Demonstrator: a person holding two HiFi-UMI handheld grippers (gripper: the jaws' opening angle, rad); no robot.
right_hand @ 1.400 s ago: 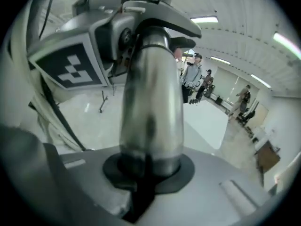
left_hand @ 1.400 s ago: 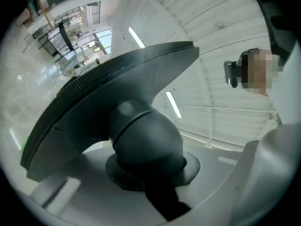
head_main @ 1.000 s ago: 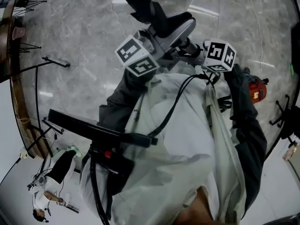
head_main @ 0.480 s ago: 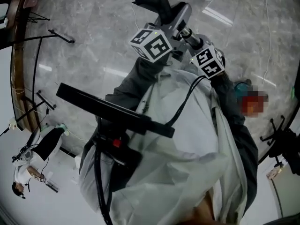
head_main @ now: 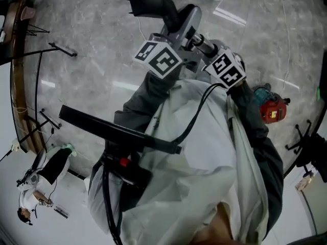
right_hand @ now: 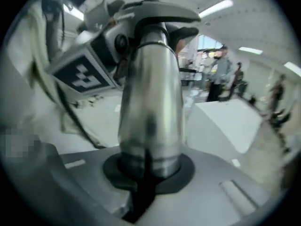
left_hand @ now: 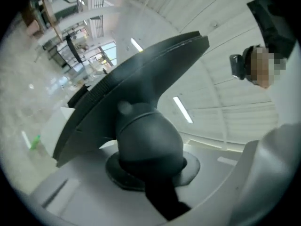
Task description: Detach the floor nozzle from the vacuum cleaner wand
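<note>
- The floor nozzle (left_hand: 136,88) is held up in the air above the floor (head_main: 92,29), out in front of the person's chest. Its flat dark head is tilted against the ceiling in the left gripper view.
- The left tongs (left_hand: 149,171) pinch the nozzle's rounded dark neck (left_hand: 148,138), which fills the gap between the jaws.
- The silver wand (right_hand: 150,98) runs on from the nozzle, and the right tongs (right_hand: 148,168) are clamped around the tube.
- In the head view the two marker cubes (head_main: 159,60) sit side by side, near each other, just under the nozzle and wand.
- A black cable (head_main: 196,108) trails from the right tongs down over the person's pale coat (head_main: 204,157). A black bar (head_main: 112,131) crosses the coat lower down.
- The floor is polished grey marble with pale veins, and streaks of light reflect off it.
- A red device (head_main: 273,110) lies on the floor towards its right edge.
- Thin black stands (head_main: 56,65) rest near the floor's left edge, beside a curved wooden rail (head_main: 15,75).
- A person in white and dark (head_main: 43,188) is at the lower left corner.
- Overhead is a white panelled ceiling (left_hand: 225,55) with strip lights (left_hand: 182,109).
- In the right gripper view several people (right_hand: 221,74) stand in the background behind a low white block (right_hand: 230,121).
</note>
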